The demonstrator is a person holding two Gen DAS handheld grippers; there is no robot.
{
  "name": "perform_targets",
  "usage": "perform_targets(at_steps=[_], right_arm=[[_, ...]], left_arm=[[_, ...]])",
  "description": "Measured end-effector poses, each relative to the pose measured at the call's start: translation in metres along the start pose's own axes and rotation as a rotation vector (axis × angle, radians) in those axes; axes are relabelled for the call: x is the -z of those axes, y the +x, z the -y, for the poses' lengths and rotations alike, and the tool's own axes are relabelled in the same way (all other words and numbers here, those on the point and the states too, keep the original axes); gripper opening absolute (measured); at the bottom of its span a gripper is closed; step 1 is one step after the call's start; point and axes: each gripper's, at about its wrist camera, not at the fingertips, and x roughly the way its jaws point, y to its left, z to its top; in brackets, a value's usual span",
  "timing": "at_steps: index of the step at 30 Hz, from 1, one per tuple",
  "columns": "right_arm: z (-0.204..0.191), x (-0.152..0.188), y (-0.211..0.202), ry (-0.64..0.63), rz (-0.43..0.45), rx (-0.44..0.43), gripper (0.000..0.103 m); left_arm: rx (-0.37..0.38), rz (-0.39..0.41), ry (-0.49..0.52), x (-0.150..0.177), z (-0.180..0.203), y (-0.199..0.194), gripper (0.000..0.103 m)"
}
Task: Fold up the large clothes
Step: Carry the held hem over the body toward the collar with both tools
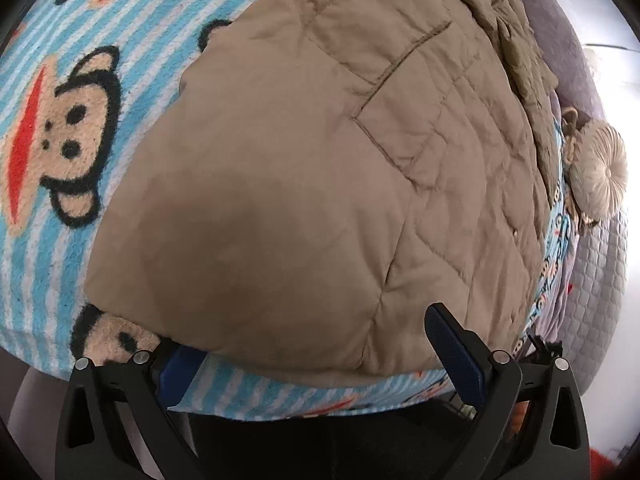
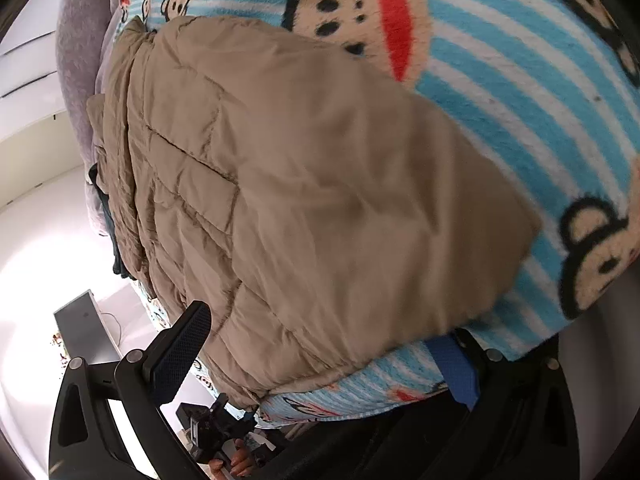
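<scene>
A tan quilted jacket (image 1: 320, 168) lies spread on a blue-and-white striped monkey-print blanket (image 1: 52, 128); it also shows in the right wrist view (image 2: 320, 208), on the same blanket (image 2: 520, 92). My left gripper (image 1: 316, 356) is open at the jacket's near hem, one finger (image 1: 456, 356) over the jacket edge and the other under the blanket edge. My right gripper (image 2: 320, 360) is open, its jaws standing on either side of the jacket's near corner; its left finger (image 2: 180, 352) is beside the hem, its right finger partly hidden by the blanket. Neither grips cloth.
A cream round cushion (image 1: 600, 168) and a grey quilted cover (image 1: 600, 280) lie at the right of the bed. A grey pillow (image 2: 80, 60) lies at the far left. The other gripper (image 2: 216, 432) and a grey box (image 2: 84, 328) show below the bed's edge.
</scene>
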Motion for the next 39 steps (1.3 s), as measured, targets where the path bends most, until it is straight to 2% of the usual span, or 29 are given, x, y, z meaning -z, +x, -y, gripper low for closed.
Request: perform_targets(at_steps=[4,6,7,8,9,10,11,12,13,22,29,34,39], right_arm=[[-0.012,0.002,0.003,-0.015,-0.008,-0.058,0.101],[-0.016,0.004,0.007,-0.019,-0.010,-0.055,0.095],[-0.016,0.005,0.009,-0.015,-0.014,-0.047,0.079],[-0.017,0.006,0.011,-0.007,-0.016,-0.030,0.058],[-0.016,0.006,0.012,0.005,-0.015,-0.008,0.048],[-0.017,0.007,0.012,0.013,-0.010,-0.002,0.030],[-0.017,0.008,0.012,0.012,-0.007,-0.008,0.019],[-0.019,0.009,0.010,0.004,-0.002,-0.016,0.016],[-0.023,0.010,0.007,-0.012,0.010,-0.010,0.012],[-0.076,0.013,-0.007,-0.170,0.052,-0.047,0.009],[-0.144,0.002,-0.037,-0.316,0.109,-0.088,0.008],[-0.203,-0.011,-0.055,-0.429,0.153,-0.130,0.008],[-0.259,-0.033,-0.058,-0.515,0.186,-0.156,0.008]], left_arm=[[0.048,0.046,0.063,0.002,0.020,-0.009,0.102],[0.045,0.054,0.104,0.000,0.031,-0.009,0.099],[0.027,0.060,0.122,-0.001,0.035,-0.009,0.083],[-0.005,0.063,0.136,-0.003,0.038,-0.007,0.062],[-0.027,0.064,0.143,-0.005,0.039,-0.007,0.049],[-0.039,0.066,0.146,-0.007,0.039,-0.006,0.027],[-0.030,0.075,0.139,-0.010,0.037,-0.008,0.021],[-0.017,0.085,0.132,-0.011,0.036,-0.011,0.020],[-0.002,0.098,0.131,-0.013,0.035,-0.017,0.014],[0.102,0.232,0.151,-0.031,0.065,-0.063,0.014],[0.188,0.363,0.250,-0.069,0.114,-0.113,0.014],[0.210,0.438,0.311,-0.101,0.150,-0.141,0.014],[0.194,0.498,0.365,-0.141,0.183,-0.160,0.014]])
